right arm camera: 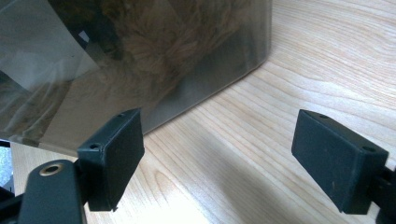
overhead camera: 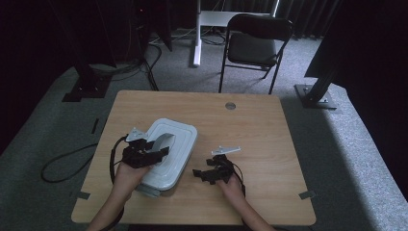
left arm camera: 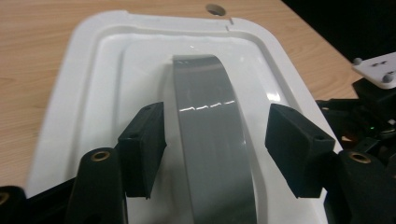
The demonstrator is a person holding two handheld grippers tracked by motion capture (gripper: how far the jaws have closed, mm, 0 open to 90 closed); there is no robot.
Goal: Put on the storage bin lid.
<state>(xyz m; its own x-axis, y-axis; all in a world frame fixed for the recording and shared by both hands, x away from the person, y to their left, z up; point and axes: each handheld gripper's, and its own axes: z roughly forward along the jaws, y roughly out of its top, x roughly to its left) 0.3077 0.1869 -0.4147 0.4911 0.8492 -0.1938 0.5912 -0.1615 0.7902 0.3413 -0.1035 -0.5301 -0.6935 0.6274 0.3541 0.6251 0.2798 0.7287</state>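
Observation:
A storage box with a white lid [overhead camera: 180, 137] lies on the wooden table [overhead camera: 250, 125], left of centre. A grey handle strap [overhead camera: 162, 140] arches over the lid. My left gripper [overhead camera: 161, 154] hovers over the near end of the lid, open. In the left gripper view the jaws [left arm camera: 217, 149] straddle the grey handle [left arm camera: 210, 116] above the lid [left arm camera: 93, 70], without touching it. My right gripper [overhead camera: 197, 174] sits just right of the box, open. It [right arm camera: 219, 158] faces the box's clear side wall [right arm camera: 140, 56], behind which something brown and fuzzy shows.
A round cable hole [overhead camera: 230, 105] is near the table's far edge. Beyond the table stand a black folding chair [overhead camera: 257, 43] and a white desk leg [overhead camera: 196, 33]. A black cable [overhead camera: 62, 166] loops on the carpet at left. The right gripper [left arm camera: 373, 107] shows beside the box.

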